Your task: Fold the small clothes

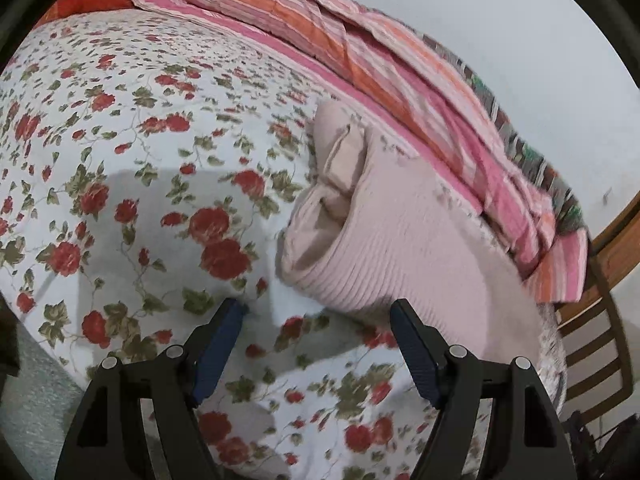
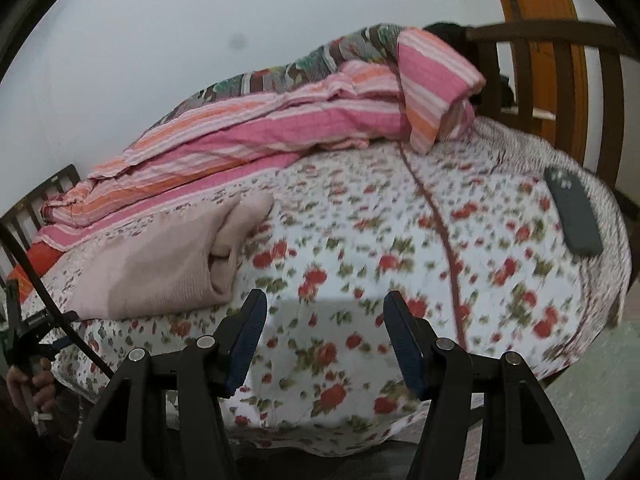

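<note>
1. Now the pale pink ribbed knit garment [image 1: 384,236] lies folded into a thick bundle on the bed, resting on the white quilted bedspread printed with red roses and green leaves [image 1: 120,152].
2. Behind the garment, along the wall side of the bed, a rumpled pink-and-orange striped blanket [image 1: 360,52] is heaped in a long ridge.
3. The left claw [image 1: 318,312] hovers over the bedspread with its blue-padded jaws spread apart and nothing between them; its right finger is just beside the near edge of the garment, and I cannot tell whether it touches.
4. The right claw [image 2: 325,304] also stands apart-jawed and empty above the flowered cover, with the garment to its left, near but not touching.
5. From the right wrist view, a dark grey flat rectangular phone-like slab [image 2: 572,212] lies near the far right edge of the bed, well apart from the garment.
6. A hand [image 2: 28,384] at the left edge of that view grips the handle of the other tool, and a brown wooden slatted bed frame [image 2: 532,76] rises behind the blanket.
</note>
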Motion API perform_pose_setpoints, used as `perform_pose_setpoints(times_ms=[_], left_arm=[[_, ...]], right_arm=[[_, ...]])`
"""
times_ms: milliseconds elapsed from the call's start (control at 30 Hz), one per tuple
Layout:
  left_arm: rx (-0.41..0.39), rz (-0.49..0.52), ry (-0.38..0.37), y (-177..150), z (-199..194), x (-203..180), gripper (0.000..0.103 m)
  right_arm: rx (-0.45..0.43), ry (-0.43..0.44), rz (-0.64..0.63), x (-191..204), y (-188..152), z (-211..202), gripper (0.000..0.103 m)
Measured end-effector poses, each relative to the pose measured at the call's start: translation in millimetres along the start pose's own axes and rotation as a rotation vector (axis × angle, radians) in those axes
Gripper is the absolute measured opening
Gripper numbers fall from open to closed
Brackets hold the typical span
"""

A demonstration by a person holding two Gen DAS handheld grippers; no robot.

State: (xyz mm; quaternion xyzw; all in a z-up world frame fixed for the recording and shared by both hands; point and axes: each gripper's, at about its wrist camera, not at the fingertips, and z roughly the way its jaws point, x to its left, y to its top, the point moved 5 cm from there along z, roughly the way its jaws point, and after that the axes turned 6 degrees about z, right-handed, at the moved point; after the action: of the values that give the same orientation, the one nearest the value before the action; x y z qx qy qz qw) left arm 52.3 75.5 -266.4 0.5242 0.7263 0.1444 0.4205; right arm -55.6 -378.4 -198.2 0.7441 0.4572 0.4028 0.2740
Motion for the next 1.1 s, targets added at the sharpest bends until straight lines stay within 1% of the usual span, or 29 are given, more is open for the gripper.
perform_pose_setpoints(times_ms=[200,233,300,367,500,567,667,733,767,833,867,900,967,1033,1100], left_arm=[[-0.024,-0.040,-0.069,3.8,3.1,2.7,0.073],[-0.028,-0.043,-0.093,6.2,2.8,1.2,0.073],[-0.037,-0.026,-0.123,11.4,1.0,-3.7,0.073],[-0.047,-0.016,-0.137,17.0,0.2,-6.8,0.073],[-0.014,-0.023,-0.158,27.1,19.4,-5.3,0.073],[-0.022,-0.047,-0.201,31.4,27.1,-2.9,0.073],[-0.024,-0.030,-0.235,38.9,34.3,-5.1,0.073],[-0.020,-0.042,-0.266,46.0,40.2,-6.0,0.073],[-0.014,-0.044,-0.283,50.0,43.4,-7.0,0.071],[0.011,-0.055,-0.279,55.2,51.0,-8.5,0.071],[0.014,-0.061,-0.273,55.4,52.2,-8.9,0.069],[0.010,-0.061,-0.262,54.3,51.2,-9.2,0.063],[0.002,-0.043,-0.217,52.1,45.7,-10.4,0.054],[0.001,-0.055,-0.217,53.8,43.1,-9.1,0.049],[0.021,-0.098,-0.231,56.5,43.6,-2.3,0.044]], right_arm=[[-0.012,-0.023,-0.010,6.0,13.3,-24.1,0.060],[-0.015,-0.031,-0.018,8.8,15.0,-26.8,0.060],[-0.024,-0.048,-0.032,16.1,18.1,-30.6,0.060],[-0.036,-0.046,-0.034,25.9,21.4,-33.4,0.060],[-0.024,-0.035,-0.021,46.5,24.5,-29.7,0.060],[-0.018,-0.026,-0.018,59.0,26.2,-26.7,0.060],[-0.008,-0.020,-0.028,78.8,28.2,-23.8,0.060],[-0.001,-0.016,-0.038,93.2,28.2,-22.9,0.060],[0.004,-0.015,-0.043,100.1,28.3,-22.3,0.060],[0.008,-0.010,-0.051,111.2,28.3,-21.7,0.060],[0.010,-0.008,-0.055,117.0,28.4,-21.2,0.060],[0.011,-0.008,-0.059,121.4,28.8,-21.0,0.060],[0.005,-0.008,-0.067,129.9,30.1,-20.9,0.060],[-0.009,-0.010,-0.076,134.8,31.6,-19.3,0.060],[-0.004,-0.019,-0.074,136.3,31.8,-13.9,0.060]])
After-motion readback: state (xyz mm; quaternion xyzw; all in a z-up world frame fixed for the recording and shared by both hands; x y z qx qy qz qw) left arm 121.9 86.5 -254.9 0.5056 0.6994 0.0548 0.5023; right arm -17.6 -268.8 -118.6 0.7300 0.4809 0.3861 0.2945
